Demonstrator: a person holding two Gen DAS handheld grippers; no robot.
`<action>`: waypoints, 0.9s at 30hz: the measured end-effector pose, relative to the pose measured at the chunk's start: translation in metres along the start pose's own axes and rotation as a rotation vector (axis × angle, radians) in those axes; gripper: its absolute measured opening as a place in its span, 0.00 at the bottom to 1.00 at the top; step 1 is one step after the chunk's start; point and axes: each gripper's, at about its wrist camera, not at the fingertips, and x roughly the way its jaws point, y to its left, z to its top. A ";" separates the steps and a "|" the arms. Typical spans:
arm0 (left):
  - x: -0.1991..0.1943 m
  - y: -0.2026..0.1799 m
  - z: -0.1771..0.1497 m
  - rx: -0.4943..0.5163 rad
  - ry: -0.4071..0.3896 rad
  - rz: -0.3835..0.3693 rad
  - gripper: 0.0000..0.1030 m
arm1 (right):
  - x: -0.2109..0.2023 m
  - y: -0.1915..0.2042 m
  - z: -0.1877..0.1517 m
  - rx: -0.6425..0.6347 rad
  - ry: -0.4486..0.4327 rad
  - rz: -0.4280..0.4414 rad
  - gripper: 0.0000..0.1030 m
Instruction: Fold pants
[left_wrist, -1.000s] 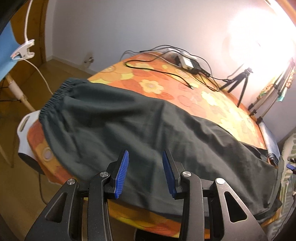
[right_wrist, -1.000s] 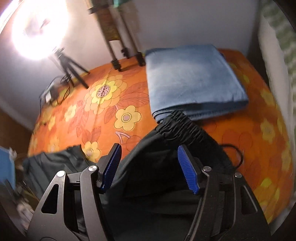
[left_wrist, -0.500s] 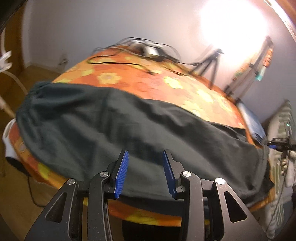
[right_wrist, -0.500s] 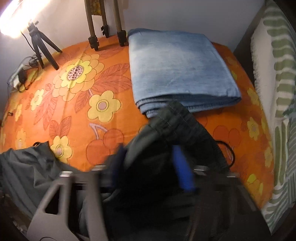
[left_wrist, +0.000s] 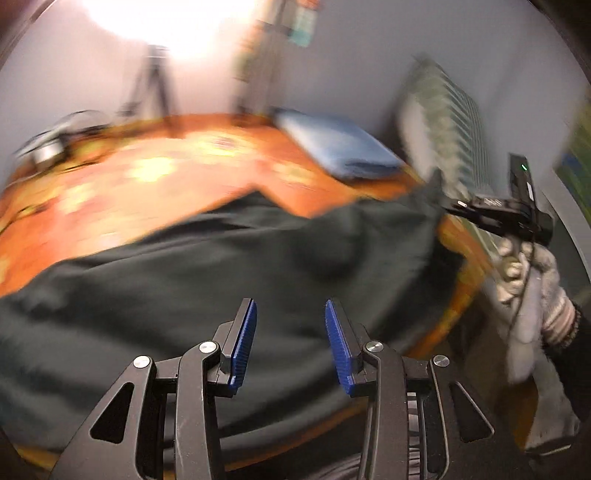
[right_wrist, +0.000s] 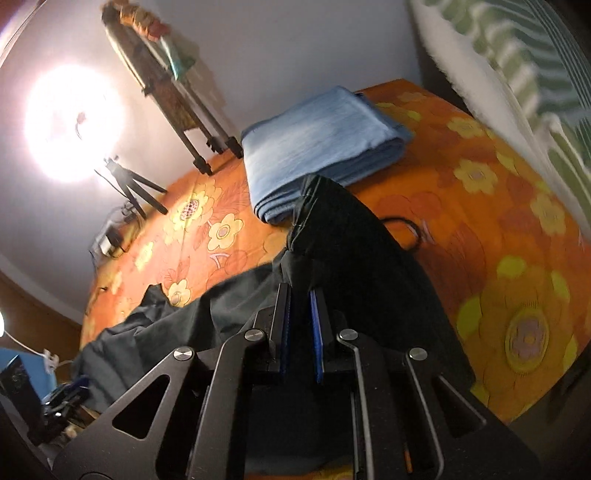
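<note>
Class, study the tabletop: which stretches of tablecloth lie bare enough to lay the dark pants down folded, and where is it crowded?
Bare tablecloth lies between the dark pants and the tripod, left of the folded blue cloth. A second patch runs right of the pants toward the striped cushion, crossed only by a black cable. The back edge is crowded with stands and wires.

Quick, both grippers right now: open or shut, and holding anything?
Left gripper: open, holding nothing, above the dark pants.
Right gripper: shut on a bunched edge of the dark pants, lifted off the orange floral tablecloth.
</note>
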 end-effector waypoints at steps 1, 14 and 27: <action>0.012 -0.015 0.004 0.034 0.025 -0.024 0.36 | -0.002 -0.006 -0.006 0.018 -0.004 0.004 0.10; 0.129 -0.173 0.044 0.407 0.158 -0.129 0.45 | -0.039 -0.100 -0.050 0.162 0.050 0.008 0.58; 0.207 -0.221 0.086 0.478 0.094 -0.005 0.18 | 0.008 -0.141 -0.049 0.216 0.187 0.068 0.36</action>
